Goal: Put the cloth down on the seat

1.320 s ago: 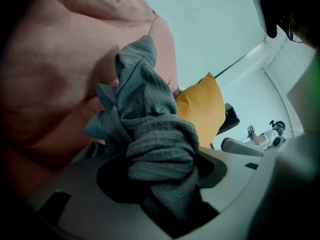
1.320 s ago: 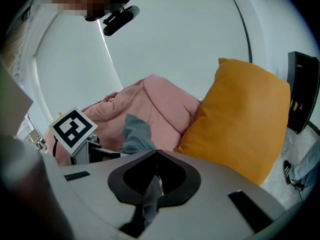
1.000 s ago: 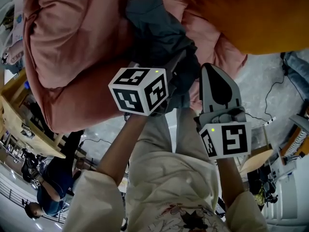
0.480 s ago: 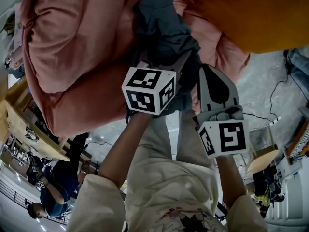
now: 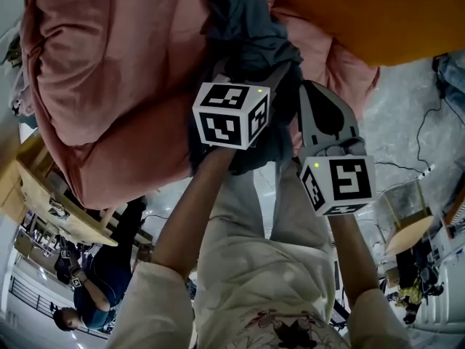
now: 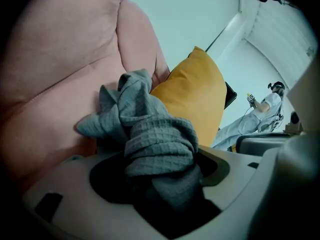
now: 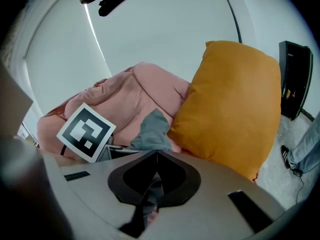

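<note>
**Mustard-yellow fabric cushion** [image 5: 378, 13]: plump, at the top right of the head view. In the right gripper view its right edge lies near a black flat panel [image 7: 295, 79].

**Grey speckled floor** [image 5: 399, 115]: thin black cables [image 5: 421, 140] trail across it towards its right edge.

**Pale wooden furniture frame** [image 5: 40, 195]: stands at the floor's left edge, with a person in dark blue clothing [image 5: 94, 297] near it.

**Person in pale clothing** [image 6: 267, 109]: stands well apart, in the left gripper view.

**Narrow ceiling light strip** [image 7: 97, 31]: overhead, in the right gripper view.
</note>
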A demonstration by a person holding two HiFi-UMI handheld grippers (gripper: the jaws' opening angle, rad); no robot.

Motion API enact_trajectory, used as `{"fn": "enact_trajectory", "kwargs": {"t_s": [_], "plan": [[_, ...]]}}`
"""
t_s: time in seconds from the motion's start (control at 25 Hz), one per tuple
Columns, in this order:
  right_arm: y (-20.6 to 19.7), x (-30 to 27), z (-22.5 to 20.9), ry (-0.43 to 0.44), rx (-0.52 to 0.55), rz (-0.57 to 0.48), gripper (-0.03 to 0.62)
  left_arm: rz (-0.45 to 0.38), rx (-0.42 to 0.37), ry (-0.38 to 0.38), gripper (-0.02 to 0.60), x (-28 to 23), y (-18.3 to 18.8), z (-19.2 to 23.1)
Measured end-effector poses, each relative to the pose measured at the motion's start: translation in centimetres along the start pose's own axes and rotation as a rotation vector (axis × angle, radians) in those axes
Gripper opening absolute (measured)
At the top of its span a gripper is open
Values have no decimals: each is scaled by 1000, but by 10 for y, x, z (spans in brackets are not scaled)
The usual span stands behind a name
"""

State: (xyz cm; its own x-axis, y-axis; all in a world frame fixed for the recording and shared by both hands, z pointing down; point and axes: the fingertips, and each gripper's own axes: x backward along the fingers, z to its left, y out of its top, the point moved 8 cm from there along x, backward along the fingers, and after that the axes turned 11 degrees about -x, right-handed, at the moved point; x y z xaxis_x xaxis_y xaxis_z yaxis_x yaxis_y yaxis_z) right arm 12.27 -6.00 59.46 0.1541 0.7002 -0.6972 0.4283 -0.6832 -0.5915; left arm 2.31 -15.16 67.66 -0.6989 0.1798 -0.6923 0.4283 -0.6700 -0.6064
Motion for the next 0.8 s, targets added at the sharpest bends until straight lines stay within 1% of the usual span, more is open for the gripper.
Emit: {"fn": "enact_trajectory", "kwargs": {"t_s": [0.16, 0.28, 0.44, 0.52, 0.64, 0.72, 0.8], "plan": [[-2, -2, -7, -1, -9, 8, 18, 14, 9, -15, 331, -17, -5, 0], [-4, -4, -19, 9, -88, 28, 18, 30, 43, -40, 337, -33, -6, -1], [-4, -9, -28, -9, -92, 32, 18, 66, 48, -22, 341, -56, -11, 7], [-6, -13, -29, -14, -114, 33, 18, 95, 40, -8, 341, -66, -18, 14], [-7, -11, -35, -26, -108, 33, 18, 139, 39, 14, 342, -81, -25, 17], [-5, -6, -39, -28, -104, 32, 18, 163, 46, 14, 355, -91, -24, 14], [-3, -1, -41, -30, -100, 33, 18, 170, 52, 7, 382, -95, -20, 10]]}}
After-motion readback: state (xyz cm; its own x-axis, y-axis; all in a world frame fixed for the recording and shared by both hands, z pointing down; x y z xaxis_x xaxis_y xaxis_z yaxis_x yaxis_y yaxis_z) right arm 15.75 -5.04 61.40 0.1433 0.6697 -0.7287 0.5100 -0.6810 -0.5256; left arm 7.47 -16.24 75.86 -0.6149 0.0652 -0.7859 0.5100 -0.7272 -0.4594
